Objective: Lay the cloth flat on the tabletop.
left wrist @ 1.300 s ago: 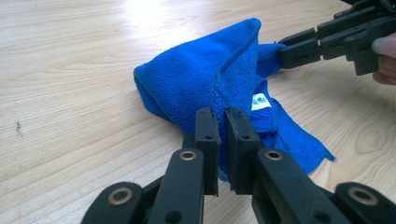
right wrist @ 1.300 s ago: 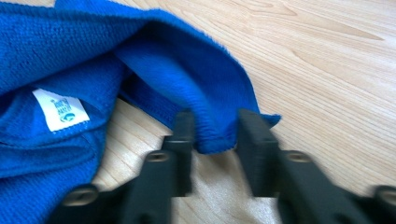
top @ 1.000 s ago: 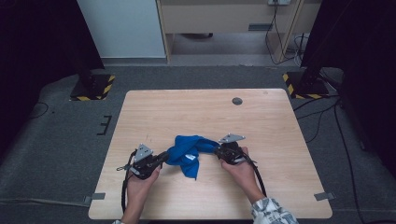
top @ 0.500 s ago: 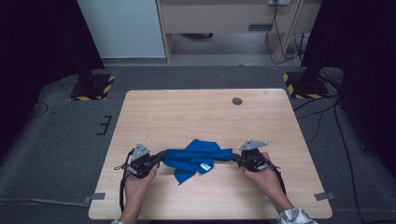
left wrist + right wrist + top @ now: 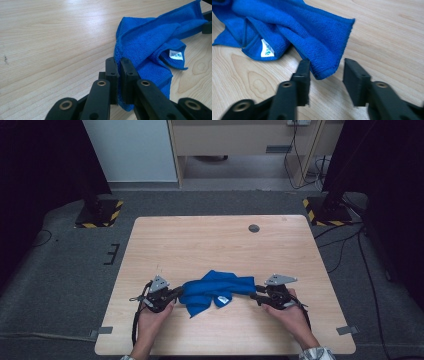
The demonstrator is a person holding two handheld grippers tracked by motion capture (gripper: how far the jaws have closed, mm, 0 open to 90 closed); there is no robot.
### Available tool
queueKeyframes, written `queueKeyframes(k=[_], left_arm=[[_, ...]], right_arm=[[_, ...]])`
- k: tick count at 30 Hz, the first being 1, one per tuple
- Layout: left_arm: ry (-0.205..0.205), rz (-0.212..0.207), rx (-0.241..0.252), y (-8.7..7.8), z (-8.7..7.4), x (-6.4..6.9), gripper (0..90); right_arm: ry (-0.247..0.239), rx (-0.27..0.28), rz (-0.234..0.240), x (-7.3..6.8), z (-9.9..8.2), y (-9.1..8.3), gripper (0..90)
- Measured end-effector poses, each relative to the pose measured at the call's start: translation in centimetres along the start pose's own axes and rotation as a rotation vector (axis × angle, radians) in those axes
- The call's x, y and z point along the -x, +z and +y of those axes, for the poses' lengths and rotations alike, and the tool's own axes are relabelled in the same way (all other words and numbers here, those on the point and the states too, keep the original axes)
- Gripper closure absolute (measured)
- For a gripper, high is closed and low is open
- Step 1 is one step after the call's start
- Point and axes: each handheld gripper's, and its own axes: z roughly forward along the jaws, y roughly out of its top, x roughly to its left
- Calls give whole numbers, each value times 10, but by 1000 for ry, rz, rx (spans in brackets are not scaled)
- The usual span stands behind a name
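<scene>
A rumpled blue cloth (image 5: 216, 289) with a small white label (image 5: 176, 54) lies near the front of the wooden table (image 5: 210, 240). My left gripper (image 5: 176, 293) is shut on the cloth's left edge (image 5: 119, 82), with the fabric pinched between its jaws. At the cloth's right end, my right gripper (image 5: 256, 296) is open. Its jaws have just been opening, and the cloth's corner (image 5: 324, 71) lies loose between them, touching neither pad firmly. A hand holds each gripper from the table's front edge.
A round dark grommet (image 5: 254, 228) sits in the table's far right part. Beyond the table stand a white panel, a wooden cabinet and two black stands with yellow-striped bases (image 5: 97, 212). Cables run over the grey floor at right.
My right gripper pulled the cloth's right end out to the right, stretching the cloth across the table, then its jaws opened off the corner. The left gripper stayed in place, still clamped.
</scene>
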Motion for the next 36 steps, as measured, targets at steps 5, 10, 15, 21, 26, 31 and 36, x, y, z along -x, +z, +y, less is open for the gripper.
queueKeyframes(k=[5,10,15,21,26,31,36], left_arm=[[6,1,1,-1,0,-1,849],[6,4,5,0,1,-1,846],[11,6,1,1,1,-2,844],[14,9,0,2,2,-5,841],[9,10,-5,3,2,-7,828],[9,12,-10,4,1,-6,798],[3,22,-18,7,1,-6,702]], right_arm=[[2,50,-1,2,6,-4,424],[30,87,-20,9,11,-4,364],[40,82,-10,12,14,3,374],[46,50,19,20,16,16,502],[42,50,53,17,18,23,723],[41,66,51,15,17,13,882],[45,79,56,12,15,4,884]])
